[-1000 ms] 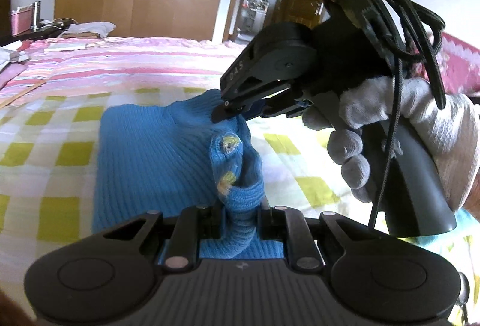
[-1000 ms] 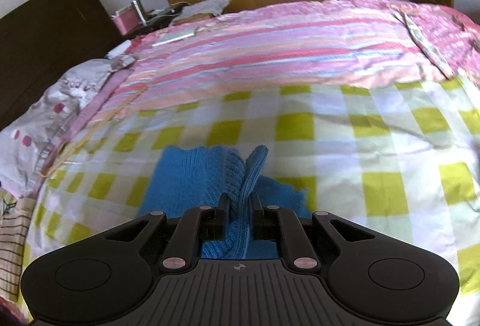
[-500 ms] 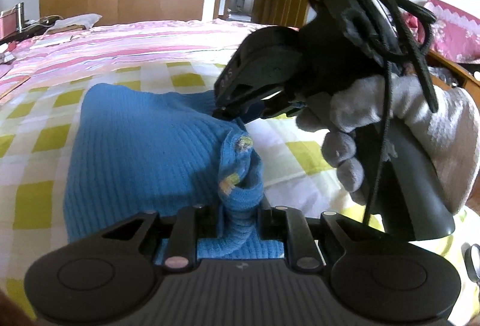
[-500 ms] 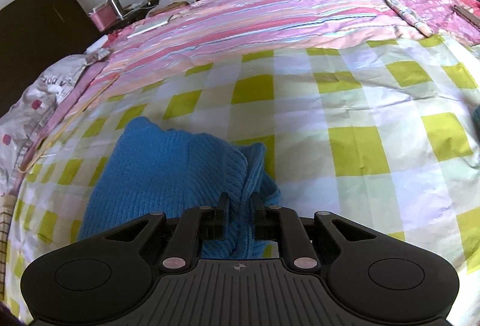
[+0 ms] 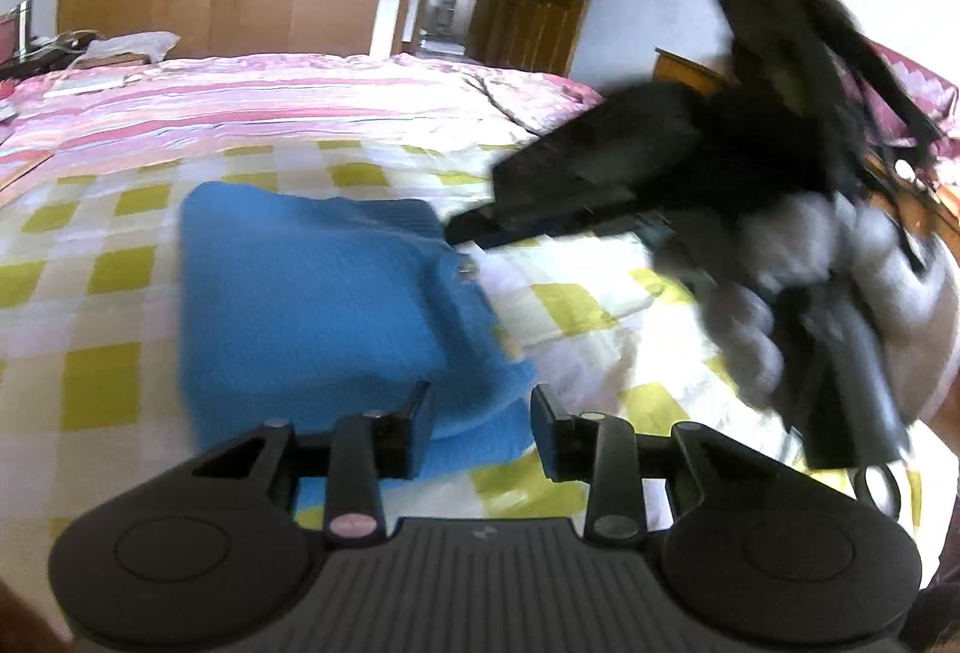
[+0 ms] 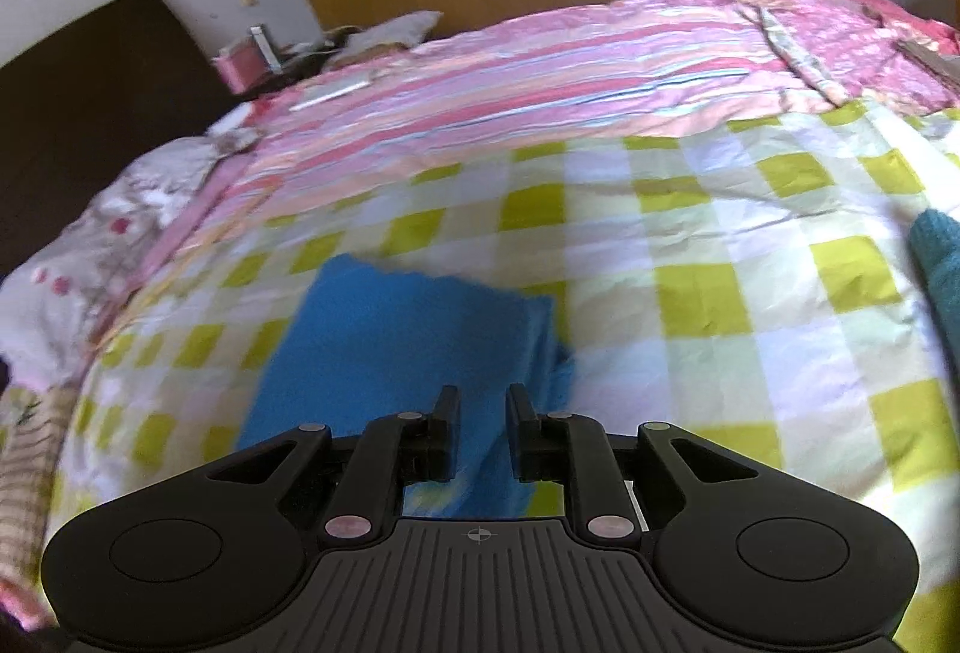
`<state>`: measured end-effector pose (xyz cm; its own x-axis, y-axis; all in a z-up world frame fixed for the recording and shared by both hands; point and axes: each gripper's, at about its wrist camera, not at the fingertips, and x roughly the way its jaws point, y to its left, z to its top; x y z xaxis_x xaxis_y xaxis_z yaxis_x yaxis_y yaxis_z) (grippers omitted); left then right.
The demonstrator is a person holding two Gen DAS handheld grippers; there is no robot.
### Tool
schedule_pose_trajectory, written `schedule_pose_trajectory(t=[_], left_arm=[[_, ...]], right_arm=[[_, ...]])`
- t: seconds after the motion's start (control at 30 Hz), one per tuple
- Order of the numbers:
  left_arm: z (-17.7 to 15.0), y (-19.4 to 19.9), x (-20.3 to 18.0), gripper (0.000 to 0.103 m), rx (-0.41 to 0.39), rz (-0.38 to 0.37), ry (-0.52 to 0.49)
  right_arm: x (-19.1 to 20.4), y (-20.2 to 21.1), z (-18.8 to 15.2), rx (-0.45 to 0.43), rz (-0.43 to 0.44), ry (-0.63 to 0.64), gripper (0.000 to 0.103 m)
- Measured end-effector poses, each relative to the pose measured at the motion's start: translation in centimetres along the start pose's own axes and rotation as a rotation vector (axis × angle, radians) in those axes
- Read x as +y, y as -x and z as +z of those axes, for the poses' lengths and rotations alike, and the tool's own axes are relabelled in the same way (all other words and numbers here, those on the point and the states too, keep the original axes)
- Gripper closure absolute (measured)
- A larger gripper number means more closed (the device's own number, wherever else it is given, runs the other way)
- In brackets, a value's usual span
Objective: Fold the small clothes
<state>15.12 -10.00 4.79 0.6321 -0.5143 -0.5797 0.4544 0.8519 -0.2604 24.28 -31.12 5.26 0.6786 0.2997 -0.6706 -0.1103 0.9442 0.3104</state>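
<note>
A small blue knit garment (image 5: pixel 312 305) lies folded flat on the yellow-checked bedsheet; it also shows in the right wrist view (image 6: pixel 408 353). My left gripper (image 5: pixel 480 407) is open and empty just above the garment's near right corner. My right gripper (image 6: pixel 483 407) is open and empty over the garment's near edge. In the left wrist view the right gripper (image 5: pixel 480 227) is blurred, held by a gloved hand, its tip beside the garment's far right corner.
The checked sheet (image 6: pixel 708 305) covers the near bed, a pink striped quilt (image 6: pixel 540 71) the far part. A teal knit item (image 6: pixel 942 269) lies at the right edge. Wardrobe and open door stand behind.
Both grippers have opened and let go of the blue garment, which has dropped flat onto the sheet. Both have pulled back a little; the right one is moving away.
</note>
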Motion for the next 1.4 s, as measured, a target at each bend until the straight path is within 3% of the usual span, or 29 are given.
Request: schedule_pose_trajectory(t=[0.17, 0.33, 0.47, 0.8, 0.87, 1.03, 1.13, 1.17, 1.2, 1.4], left_arm=[[0.3, 1.2, 2.7, 0.063, -0.019, 0.071, 0.045], [1.0, 0.6, 4.7, 0.063, -0.026, 0.11, 0.093], [0.8, -0.4, 5.5, 0.063, -0.012, 0.136, 0.091], [-0.7, -1.4, 5.9, 0.063, 0.052, 0.152, 0.082], [-0.3, -1.1, 5.9, 0.063, 0.044, 0.145, 0.08], [0.6, -0.1, 6.2, 0.063, 0.016, 0.151, 0.07], [1.3, 0.1, 6.5, 0.063, -0.007, 0.158, 0.075], [1.5, 0.2, 6.7, 0.063, -0.014, 0.162, 0.078], [1.7, 0.2, 6.8, 0.063, -0.019, 0.165, 0.082], [2.8, -0.8, 7.7, 0.061, -0.029, 0.182, 0.098]], right_arm=[[1.8, 1.2, -2.2, 0.019, 0.061, 0.038, 0.078], [1.9, 0.2, -3.3, 0.068, 0.043, 0.027, 0.078], [1.0, 0.0, -4.7, 0.1, 0.009, 0.02, 0.094], [-1.1, 0.4, -7.7, 0.097, 0.05, -0.09, 0.097], [-0.9, 1.0, -7.3, 0.09, 0.055, -0.092, 0.089], [0.1, 3.4, -6.1, 0.038, 0.059, -0.065, 0.088], [0.9, 4.0, -5.0, -0.012, 0.038, -0.042, 0.079], [1.1, 3.8, -4.5, -0.026, 0.026, -0.037, 0.069], [1.2, 3.4, -4.1, -0.036, 0.008, -0.037, 0.065], [0.3, -0.6, -1.8, -0.028, -0.004, -0.11, 0.064]])
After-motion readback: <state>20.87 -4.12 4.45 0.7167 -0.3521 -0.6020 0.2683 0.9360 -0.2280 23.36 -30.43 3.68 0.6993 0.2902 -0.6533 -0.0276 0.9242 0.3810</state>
